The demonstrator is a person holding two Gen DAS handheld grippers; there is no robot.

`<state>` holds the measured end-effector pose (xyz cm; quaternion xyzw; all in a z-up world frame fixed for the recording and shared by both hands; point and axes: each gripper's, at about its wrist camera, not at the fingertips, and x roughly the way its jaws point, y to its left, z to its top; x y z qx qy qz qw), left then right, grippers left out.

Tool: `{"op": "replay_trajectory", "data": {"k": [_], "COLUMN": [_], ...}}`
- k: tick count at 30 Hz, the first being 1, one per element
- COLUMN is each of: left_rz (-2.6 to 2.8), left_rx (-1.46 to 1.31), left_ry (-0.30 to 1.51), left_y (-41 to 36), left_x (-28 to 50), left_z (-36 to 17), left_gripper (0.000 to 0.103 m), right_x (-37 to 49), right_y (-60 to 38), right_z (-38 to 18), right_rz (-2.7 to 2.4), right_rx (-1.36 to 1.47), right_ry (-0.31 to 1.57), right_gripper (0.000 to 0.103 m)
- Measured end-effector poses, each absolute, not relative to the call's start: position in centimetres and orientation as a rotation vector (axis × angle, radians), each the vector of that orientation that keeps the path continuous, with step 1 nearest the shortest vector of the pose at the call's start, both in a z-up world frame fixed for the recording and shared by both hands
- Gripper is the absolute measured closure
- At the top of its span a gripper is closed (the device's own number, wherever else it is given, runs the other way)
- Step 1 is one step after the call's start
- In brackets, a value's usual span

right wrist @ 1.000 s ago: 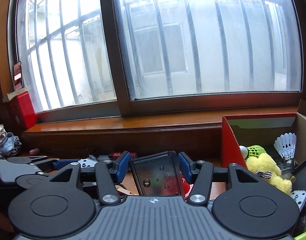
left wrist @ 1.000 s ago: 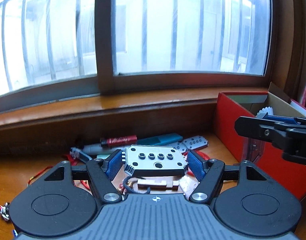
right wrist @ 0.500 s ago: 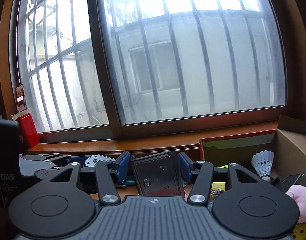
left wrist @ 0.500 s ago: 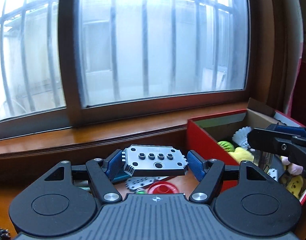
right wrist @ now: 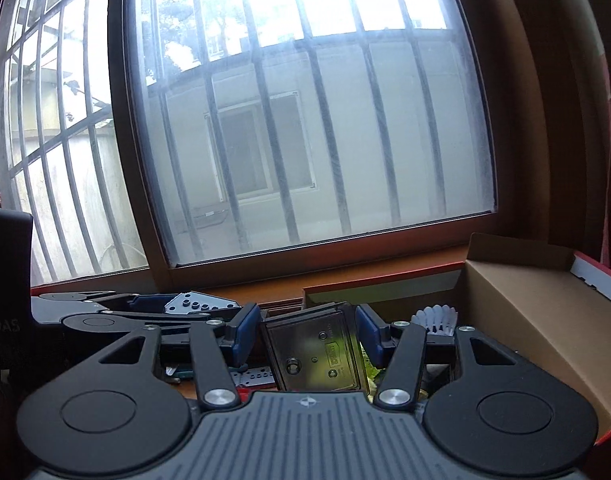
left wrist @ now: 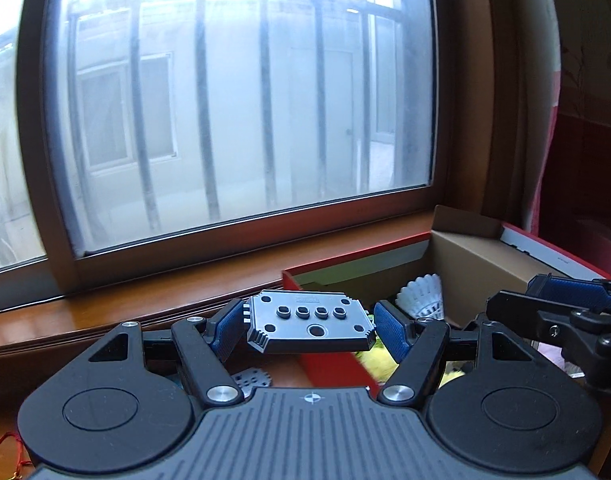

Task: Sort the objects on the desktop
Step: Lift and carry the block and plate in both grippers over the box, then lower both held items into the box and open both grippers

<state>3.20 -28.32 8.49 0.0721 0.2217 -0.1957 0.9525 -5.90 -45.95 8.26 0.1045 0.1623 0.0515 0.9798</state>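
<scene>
Left gripper (left wrist: 308,326) clamped on a grey plate (left wrist: 310,327), blue pads (left wrist: 228,327) pressing both its sides. Held level, studs up, above the near corner of a red box (left wrist: 330,367). Right gripper (right wrist: 308,335) closed on a dark clear case (right wrist: 314,354), held over the same box's left end. Inside the box: a white shuttlecock (left wrist: 422,296) against a brown cardboard wall (left wrist: 477,276), something yellow-green below, mostly hidden. Second grey plate (left wrist: 252,381) lying on the wooden desk (left wrist: 289,376) just left of the box. Barred window (left wrist: 233,100) and wooden sill (left wrist: 145,300) behind. Red cord (left wrist: 3,456) at the far left edge.
</scene>
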Motion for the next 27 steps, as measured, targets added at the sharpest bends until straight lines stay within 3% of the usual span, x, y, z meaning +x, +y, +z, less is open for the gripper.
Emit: {"op": "replay_trajectory", "data": {"k": [27], "left_rz": [-0.502], "left_rx": [0.175], "left_ry": [0.476], "left_y": [-35.5], "left_x": [4.9], "left_z": [6.7], "left_gripper": [0.033], "right_x": [-5.2], "right_y": [-54.0], "right_z": [5.7], "right_rz": [-0.056], "right_rx": [0.242], "right_ry": [0.383], "right_gripper": [0.048]}}
